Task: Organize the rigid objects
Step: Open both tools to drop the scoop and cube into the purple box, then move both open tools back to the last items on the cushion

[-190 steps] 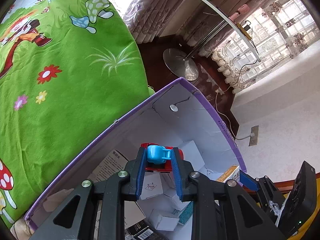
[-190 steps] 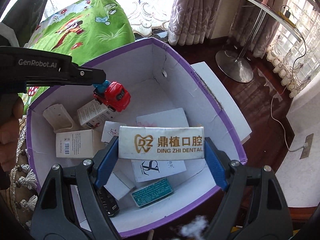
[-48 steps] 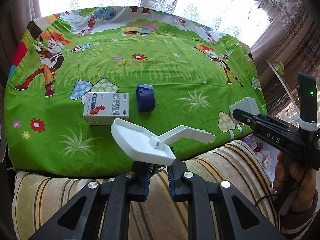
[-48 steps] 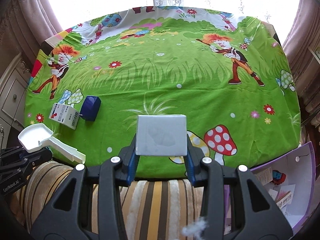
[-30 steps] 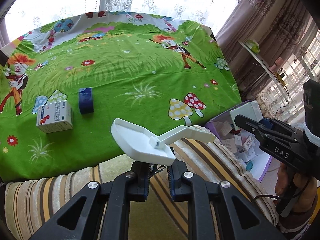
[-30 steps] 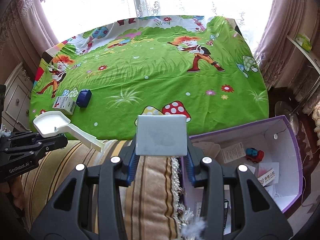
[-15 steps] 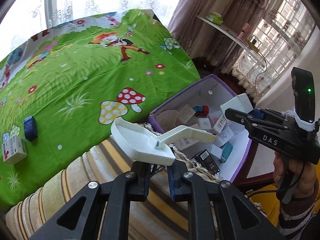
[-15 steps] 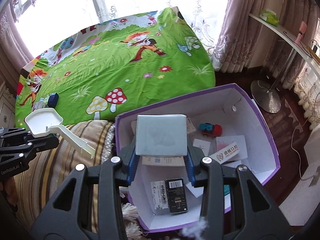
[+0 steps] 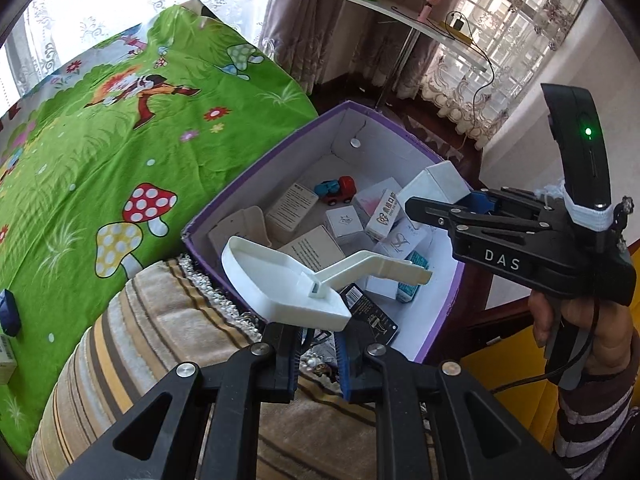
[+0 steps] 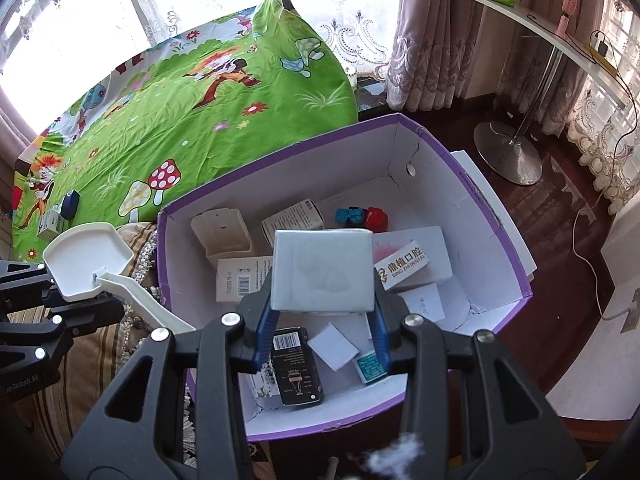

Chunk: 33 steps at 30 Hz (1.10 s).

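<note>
1. Now the right gripper (image 10: 322, 322), clamped on a white box (image 10: 323, 270), hangs above the purple bin (image 10: 472, 184), apparently inside its rim.
2. Left gripper (image 9: 318, 354), pinching a white scoop (image 9: 280, 280), has swung from bedspread (image 9: 120, 140) to the bin's near-left edge.

Bright lace-curtained window (image 10: 120, 20), dark wood floor (image 10: 560, 216), white shelf (image 10: 532, 16).

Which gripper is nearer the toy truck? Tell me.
Right. The right gripper hangs over the box holding the toy truck; the left gripper is over the striped cushion beside it.

Glossy plastic scoop (image 9: 280, 280), cardboard box (image 10: 472, 196)
</note>
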### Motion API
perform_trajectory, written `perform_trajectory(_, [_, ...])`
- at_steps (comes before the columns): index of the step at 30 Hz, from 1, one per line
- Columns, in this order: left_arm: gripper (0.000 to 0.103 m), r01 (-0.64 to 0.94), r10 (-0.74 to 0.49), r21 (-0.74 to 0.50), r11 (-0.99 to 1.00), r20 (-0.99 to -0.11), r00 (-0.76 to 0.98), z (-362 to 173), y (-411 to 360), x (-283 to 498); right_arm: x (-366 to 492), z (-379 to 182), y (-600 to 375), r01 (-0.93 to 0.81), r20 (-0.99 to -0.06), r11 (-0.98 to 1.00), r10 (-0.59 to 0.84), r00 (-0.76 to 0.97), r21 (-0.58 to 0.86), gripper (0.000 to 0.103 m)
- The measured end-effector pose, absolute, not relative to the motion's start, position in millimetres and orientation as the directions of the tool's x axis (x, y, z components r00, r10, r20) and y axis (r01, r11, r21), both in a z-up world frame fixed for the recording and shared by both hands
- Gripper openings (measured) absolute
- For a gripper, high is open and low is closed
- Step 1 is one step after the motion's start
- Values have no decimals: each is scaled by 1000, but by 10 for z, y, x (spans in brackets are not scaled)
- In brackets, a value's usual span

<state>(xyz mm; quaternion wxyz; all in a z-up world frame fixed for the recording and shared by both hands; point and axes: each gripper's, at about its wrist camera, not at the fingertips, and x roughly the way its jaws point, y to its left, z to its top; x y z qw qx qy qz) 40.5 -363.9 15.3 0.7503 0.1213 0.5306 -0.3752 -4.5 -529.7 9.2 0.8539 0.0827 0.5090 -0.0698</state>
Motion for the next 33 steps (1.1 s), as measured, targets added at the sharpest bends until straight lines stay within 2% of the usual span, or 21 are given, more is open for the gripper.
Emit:
perform_trajectory(7, [17,698,-445,-241,674,-887,124,121,-3758,396,-51,65,-5352,211,-886,974,-26,463,82,45])
perform_trajectory(11, [19,684,-443,-254,684,-890,112,85,-3757,420,-48,56,-5355,213,-887,973,-21,461,87,57])
perform_trajectory(33, [20,592,-489,-317,741,-859,153,198,-3314,601,23,199,-5061,151,-883,986,-11,469,68,60])
